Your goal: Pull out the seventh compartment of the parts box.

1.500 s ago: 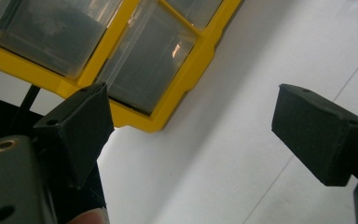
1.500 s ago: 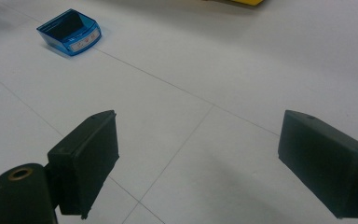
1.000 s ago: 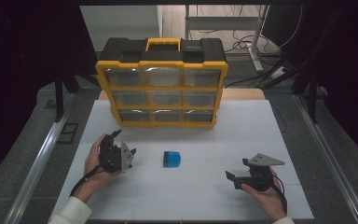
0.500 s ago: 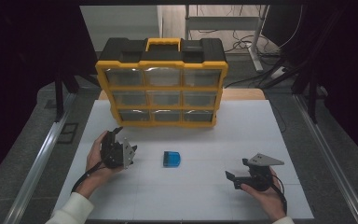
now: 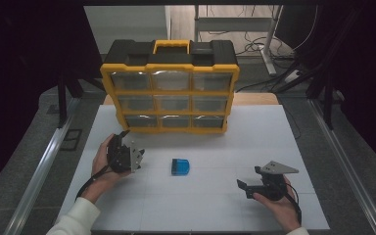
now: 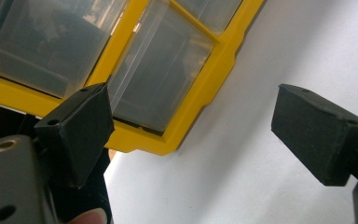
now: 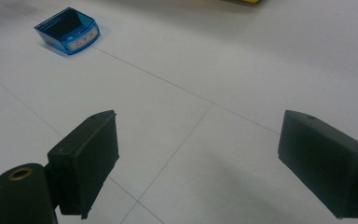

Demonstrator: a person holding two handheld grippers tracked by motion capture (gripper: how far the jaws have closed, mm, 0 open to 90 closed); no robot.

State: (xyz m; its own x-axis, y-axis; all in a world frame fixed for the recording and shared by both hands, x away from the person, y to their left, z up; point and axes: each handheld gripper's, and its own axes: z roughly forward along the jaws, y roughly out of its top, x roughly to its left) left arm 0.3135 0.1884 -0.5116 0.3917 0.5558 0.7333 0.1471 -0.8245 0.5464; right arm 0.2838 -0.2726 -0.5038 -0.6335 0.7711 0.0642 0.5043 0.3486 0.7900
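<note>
A yellow and black organizer case (image 5: pixel 170 88) with clear drawers stands upright at the back of the white table (image 5: pixel 215 205). A small blue box (image 5: pixel 180 167) lies in the middle of the table. My left gripper (image 5: pixel 131 145) is open and empty, held just in front of the case's lower left corner. In the left gripper view, the open left gripper (image 6: pixel 191 126) faces a clear bottom drawer (image 6: pixel 161 84) and its yellow frame. My right gripper (image 5: pixel 248 178) is open and empty at the near right. In the right gripper view, the right gripper (image 7: pixel 196 158) points toward the blue box (image 7: pixel 67 30).
Metal rails (image 5: pixel 44 166) run along both sides of the table. Cables (image 5: pixel 274 49) lie on the floor behind the case. White tabletop stretches between the blue box and the right gripper.
My left gripper has moved forward toward the case's lower left drawer and tilted up. The right gripper and the blue box have stayed put.
</note>
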